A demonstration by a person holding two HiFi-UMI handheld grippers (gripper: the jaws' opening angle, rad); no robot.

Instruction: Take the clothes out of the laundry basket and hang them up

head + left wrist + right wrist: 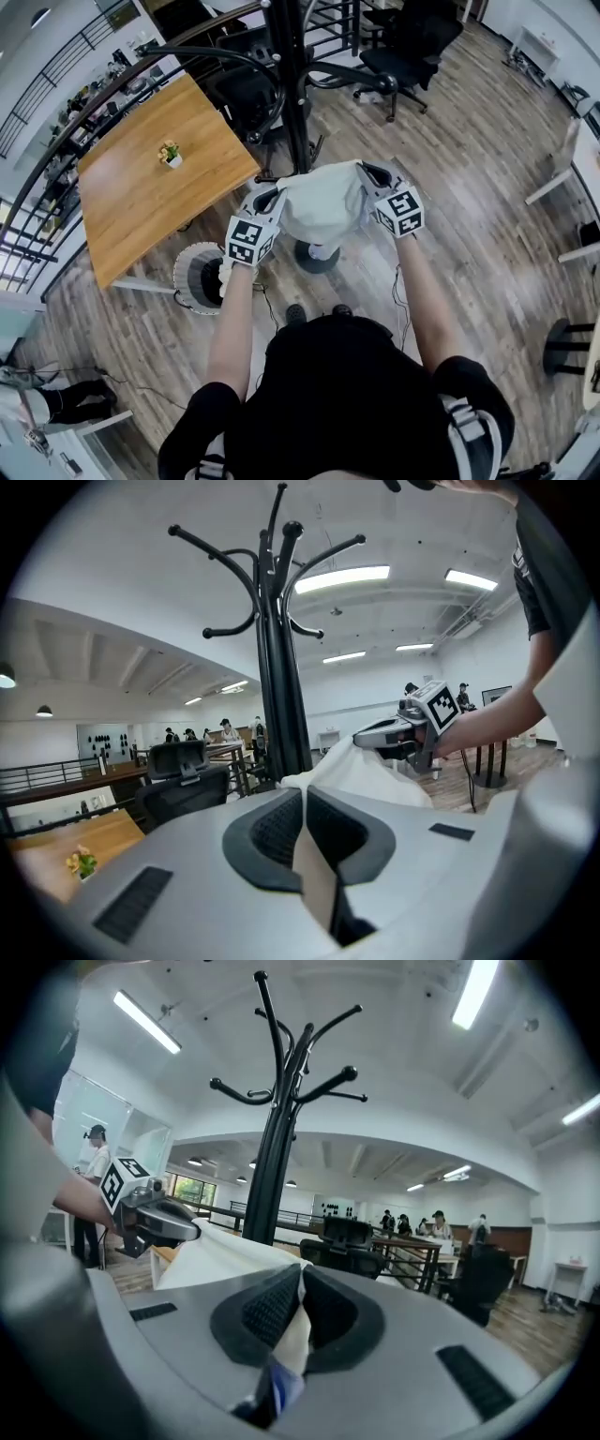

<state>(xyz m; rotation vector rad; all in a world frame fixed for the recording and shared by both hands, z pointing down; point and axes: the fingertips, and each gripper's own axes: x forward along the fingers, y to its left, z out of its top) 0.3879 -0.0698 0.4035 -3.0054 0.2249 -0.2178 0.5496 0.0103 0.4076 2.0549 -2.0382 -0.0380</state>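
as both grippers are held up side by side in front of the person, a white garment (pixel 323 202) hangs stretched between them, just before a black coat stand (pixel 292 84).

left gripper (pixel 266 200): jaws closed tight on one edge of the garment. its own view shows a fold of pale cloth pinched between the dark pads.

right gripper (pixel 371 178): jaws likewise closed tight on the opposite edge. its own view shows white cloth and a scrap of blue caught between the pads.

garment: it sags in a shallow pouch between the two grips, well clear of the floor. in both gripper views the hooks (pixel 349 1073) of the stand rise above and beyond the cloth, apart from it. in the head view the stand's round base (pixel 314 258) shows on the floor beneath the cloth.

laundry basket (pixel 199 277): white and round, standing on the wooden floor (pixel 469 187) to the person's left, just beside the corner of a wooden table (pixel 141 202) and below the left gripper. its inside reads dark, and its contents cannot be told.

surroundings: a small potted plant (pixel 170 154) sits on the table. a black office chair (pixel 403 47) stands beyond the coat stand. further people show at desks in the background of both gripper views.
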